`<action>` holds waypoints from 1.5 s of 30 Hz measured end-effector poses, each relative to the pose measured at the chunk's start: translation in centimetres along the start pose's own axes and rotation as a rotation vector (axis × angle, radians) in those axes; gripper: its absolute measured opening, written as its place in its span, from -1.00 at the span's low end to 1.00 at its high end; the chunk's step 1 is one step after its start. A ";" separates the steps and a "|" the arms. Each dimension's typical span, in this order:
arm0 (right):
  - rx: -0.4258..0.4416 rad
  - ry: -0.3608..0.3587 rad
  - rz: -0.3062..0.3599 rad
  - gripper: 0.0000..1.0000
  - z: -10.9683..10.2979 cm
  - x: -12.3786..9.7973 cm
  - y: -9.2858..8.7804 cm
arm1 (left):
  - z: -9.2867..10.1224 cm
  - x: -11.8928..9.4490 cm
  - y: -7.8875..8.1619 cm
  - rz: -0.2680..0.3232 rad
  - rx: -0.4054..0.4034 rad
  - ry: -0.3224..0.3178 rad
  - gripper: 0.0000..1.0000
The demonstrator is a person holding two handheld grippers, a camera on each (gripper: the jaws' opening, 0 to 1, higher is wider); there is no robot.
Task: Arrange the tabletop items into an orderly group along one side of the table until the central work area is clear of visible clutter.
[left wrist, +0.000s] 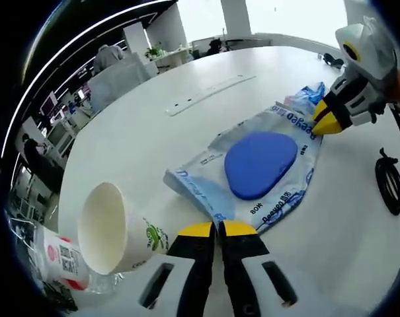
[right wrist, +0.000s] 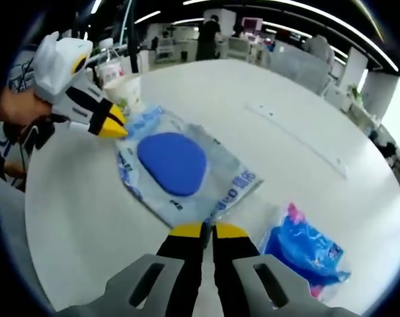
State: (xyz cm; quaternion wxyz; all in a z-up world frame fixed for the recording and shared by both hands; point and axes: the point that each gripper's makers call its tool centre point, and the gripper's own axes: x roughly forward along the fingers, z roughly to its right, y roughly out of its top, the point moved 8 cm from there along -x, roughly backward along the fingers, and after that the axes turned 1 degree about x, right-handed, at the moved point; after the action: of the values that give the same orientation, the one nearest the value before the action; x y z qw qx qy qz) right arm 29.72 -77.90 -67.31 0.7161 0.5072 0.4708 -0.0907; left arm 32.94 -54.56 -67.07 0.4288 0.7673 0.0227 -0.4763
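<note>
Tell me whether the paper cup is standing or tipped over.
Tipped over. The paper cup lies on its side on the table, open mouth facing the left gripper view.

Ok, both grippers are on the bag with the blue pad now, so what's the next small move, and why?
Probably lift it slightly and carry it toward the paper cup. The left gripper and right gripper look shut on opposite edges of the plastic bag, which lies flat mid-table; the cup lies tipped near the table's edge.

Bottle [left wrist: 66, 263]: partly hidden behind cup [left wrist: 114, 231].
Packet [left wrist: 252, 173] print: mostly too small to read.
</note>
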 end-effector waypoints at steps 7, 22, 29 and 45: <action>0.003 -0.008 0.000 -0.96 -0.1 0.1 0.1 | -0.2 0.0 0.1 0.004 0.014 0.017 -0.92; -0.017 -0.034 -0.012 -0.81 -0.4 -0.2 -0.1 | -0.3 -0.3 0.0 0.014 0.042 0.039 -0.89; -0.019 -0.038 -0.016 -0.82 -0.4 -0.3 -0.1 | -0.2 -0.1 0.2 0.012 0.066 0.046 -0.88; -0.009 -0.037 -0.019 -0.82 -0.2 -0.2 0.0 | -0.3 0.1 0.5 0.017 0.099 0.051 -0.79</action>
State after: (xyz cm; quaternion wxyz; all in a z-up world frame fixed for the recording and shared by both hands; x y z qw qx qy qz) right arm 29.48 -77.77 -67.19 0.7260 0.4978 0.4628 -0.1048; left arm 33.46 -54.69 -66.74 0.3938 0.7997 0.0037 -0.4532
